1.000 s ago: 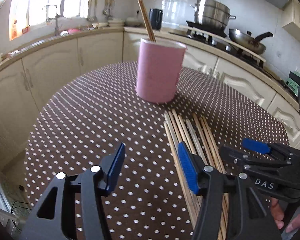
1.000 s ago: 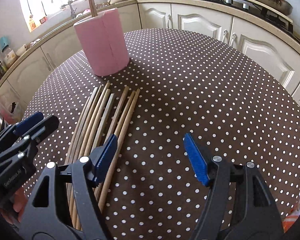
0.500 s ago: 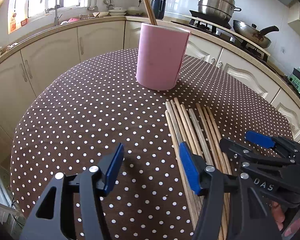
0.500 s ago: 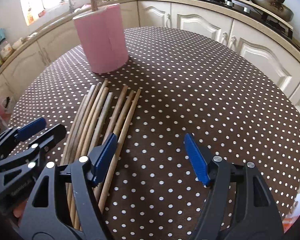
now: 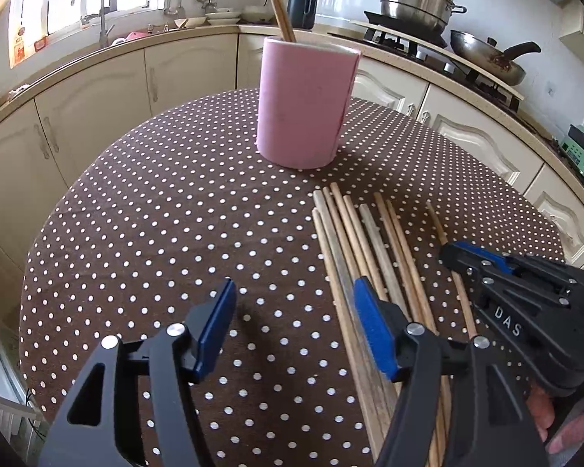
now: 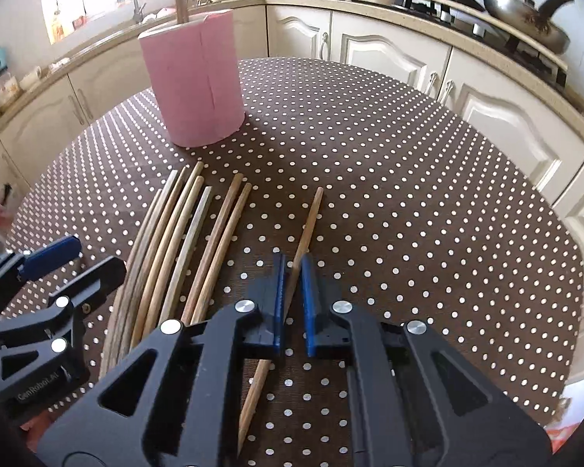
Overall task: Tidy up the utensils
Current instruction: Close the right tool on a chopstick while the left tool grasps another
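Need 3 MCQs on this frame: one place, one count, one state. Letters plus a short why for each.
1. Where does the pink holder stand relative to the chopsticks lying on the table?
A. beyond their far ends
B. on top of them
C. at the near table edge

2. How many chopsticks are clamped in the right tongs?
A. none
B. one
C. three

3. How are the left tongs?
A. shut on a chopstick
B. shut on the holder
C. open, gripping nothing

Answers:
1. A: the holder stands upright past the far tips of the row, apart from it.
2. B: a single chopstick runs between the blue pads, apart from the row.
3. C: the pads stand wide apart and are opening, with only tablecloth between them.
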Tool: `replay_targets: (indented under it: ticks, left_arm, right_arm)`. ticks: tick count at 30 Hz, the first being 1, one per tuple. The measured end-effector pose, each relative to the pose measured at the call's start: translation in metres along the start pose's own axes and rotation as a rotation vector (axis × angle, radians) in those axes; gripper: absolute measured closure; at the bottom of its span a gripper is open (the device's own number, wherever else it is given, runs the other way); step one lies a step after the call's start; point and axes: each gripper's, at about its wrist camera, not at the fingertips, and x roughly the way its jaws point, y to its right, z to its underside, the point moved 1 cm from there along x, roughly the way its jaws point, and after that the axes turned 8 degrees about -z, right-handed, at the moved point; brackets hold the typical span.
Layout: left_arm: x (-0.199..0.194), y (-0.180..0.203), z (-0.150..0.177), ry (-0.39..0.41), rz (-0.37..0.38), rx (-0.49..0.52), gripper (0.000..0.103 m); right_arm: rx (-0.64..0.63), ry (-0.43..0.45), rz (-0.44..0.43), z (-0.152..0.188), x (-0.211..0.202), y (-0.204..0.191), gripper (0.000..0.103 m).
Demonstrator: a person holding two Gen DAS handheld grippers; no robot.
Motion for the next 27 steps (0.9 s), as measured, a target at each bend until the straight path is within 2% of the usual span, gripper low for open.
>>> replay_targets:
  ticks: [5, 10, 14, 17, 19, 27]
  left_arm:
    - [0.000, 0.004, -0.005, -0.015, 0.038, -0.007, 0.039]
    - [0.007, 0.008, -0.004, -0.027, 0.030, -0.003, 0.038]
    - [0.008, 0.014, -0.003, -0.028, -0.031, 0.030, 0.038]
    - [0.007, 0.014, -0.003, -0.027, -0.105, 0.009, 0.037]
    - [0.007, 0.012, -0.004, -0.031, -0.097, 0.000, 0.037]
    - [0.008, 0.007, -0.006, -0.041, -0.145, -0.013, 0.034]
  right_arm:
    - [0.048, 0.008, -0.067, -0.004, -0.001, 0.011, 0.095]
    - [0.048, 0.008, -0.067, -0.004, -0.001, 0.010, 0.095]
    - [0.043, 0.007, -0.061, -0.004, 0.000, 0.010, 0.095]
    - [0.045, 0.007, -0.064, -0.005, 0.000, 0.010, 0.095]
    - [0.045, 0.007, -0.063, -0.005, 0.000, 0.010, 0.095]
    - [0.045, 0.007, -0.064, -0.005, 0.000, 0.010, 0.095]
